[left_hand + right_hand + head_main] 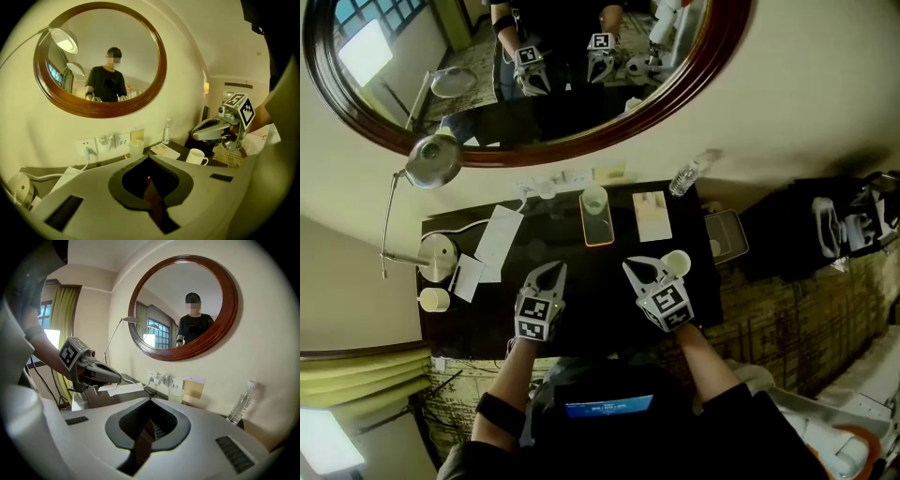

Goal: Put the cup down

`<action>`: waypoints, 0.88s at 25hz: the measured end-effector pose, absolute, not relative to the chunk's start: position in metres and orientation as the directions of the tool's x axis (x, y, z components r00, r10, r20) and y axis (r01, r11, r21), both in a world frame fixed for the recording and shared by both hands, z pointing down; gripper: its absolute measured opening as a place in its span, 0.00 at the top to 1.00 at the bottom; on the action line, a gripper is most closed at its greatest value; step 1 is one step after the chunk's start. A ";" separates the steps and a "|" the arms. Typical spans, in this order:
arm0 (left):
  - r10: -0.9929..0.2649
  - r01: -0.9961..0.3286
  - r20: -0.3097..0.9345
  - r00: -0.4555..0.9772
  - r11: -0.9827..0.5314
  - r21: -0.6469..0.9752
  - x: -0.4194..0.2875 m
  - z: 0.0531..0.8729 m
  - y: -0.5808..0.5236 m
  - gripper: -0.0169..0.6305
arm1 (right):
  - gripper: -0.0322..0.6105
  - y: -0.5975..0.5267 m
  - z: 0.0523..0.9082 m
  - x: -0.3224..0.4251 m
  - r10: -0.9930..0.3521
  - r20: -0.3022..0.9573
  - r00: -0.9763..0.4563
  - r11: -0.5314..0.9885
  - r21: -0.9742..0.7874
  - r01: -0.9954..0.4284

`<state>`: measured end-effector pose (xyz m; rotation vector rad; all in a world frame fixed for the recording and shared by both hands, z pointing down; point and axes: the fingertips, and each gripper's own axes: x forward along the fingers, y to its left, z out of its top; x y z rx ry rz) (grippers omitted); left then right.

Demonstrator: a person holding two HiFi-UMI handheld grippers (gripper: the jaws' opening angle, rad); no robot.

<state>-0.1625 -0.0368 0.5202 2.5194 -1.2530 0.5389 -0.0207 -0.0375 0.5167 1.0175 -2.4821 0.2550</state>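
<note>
Right claw (630,267) has its jaws pressed together with nothing between them. It hangs over the dark bench (586,309), its tips just beside the white cup (676,263). The cup stands upright on the bench near the right edge. Neither claw holds it, and the left gripper view shows its handle and a clear gap between it and the claw above. Left claw (557,269) is closed and empty too. It is side by side with the right one over the near half of the bench, both pointing toward the wall.

Farther back, a pale glass (593,199) stands at the far end of an orange-edged rectangle (598,230) that lies flat on the bench. A pale card (652,216) lies just to the right of it. A clear water bottle (684,176) is at the far right corner by the wall, and a grey tray (727,234) sits at the right edge.

On the left lie white papers (497,242), with a desk lamp (431,161) beside them on a round base. A small pale cup (434,299) stands at the near left corner. Wall sockets (101,142) run above the back edge, one with a white plug in it. Higher up hangs an oval mirror (712,66) in a dark wooden frame. It reflects a person in a dark shirt holding both claws.
</note>
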 end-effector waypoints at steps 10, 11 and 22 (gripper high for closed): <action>-0.729 -0.837 0.440 0.525 -0.536 0.111 -0.166 0.524 -0.043 0.96 | 0.93 -0.034 0.516 -0.027 -0.588 0.480 -0.651 0.727 -0.039 -0.686; -0.732 -0.841 0.444 0.517 -0.531 0.105 -0.168 0.528 -0.045 0.96 | 0.93 -0.035 0.519 -0.025 -0.590 0.482 -0.647 0.725 -0.035 -0.688; -0.654 -0.797 0.502 0.566 -0.589 0.131 -0.140 0.548 -0.092 0.64 | 0.93 -0.040 0.529 -0.034 -0.558 0.509 -0.655 0.729 -0.077 -0.680</action>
